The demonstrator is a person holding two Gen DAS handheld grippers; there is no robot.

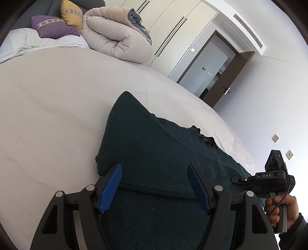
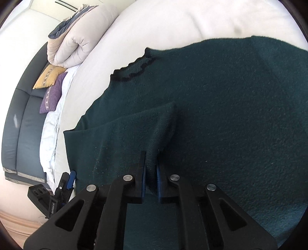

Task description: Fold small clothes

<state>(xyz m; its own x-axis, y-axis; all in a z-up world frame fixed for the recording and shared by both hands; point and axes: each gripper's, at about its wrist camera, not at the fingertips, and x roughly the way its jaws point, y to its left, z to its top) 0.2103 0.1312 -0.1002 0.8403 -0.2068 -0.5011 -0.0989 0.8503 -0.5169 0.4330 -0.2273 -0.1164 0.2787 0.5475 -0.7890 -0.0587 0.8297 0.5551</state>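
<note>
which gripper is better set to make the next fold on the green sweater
Probably right. The right gripper is already pinched on a fold of the green sweater, likely ready to carry it over. The left gripper is open, gripping nothing.

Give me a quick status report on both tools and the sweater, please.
Left tool open above the sweater. Right tool shut on a pinched fold. Sweater flat on the bed. Nothing in the way.

The sweater is dark green knit with a black ruffled collar. The bed sheet is white. At eleven o'clock lie a purple cushion and a mustard-yellow cushion, both with patterned bands, beside a beige duvet lined grey-blue.
</note>
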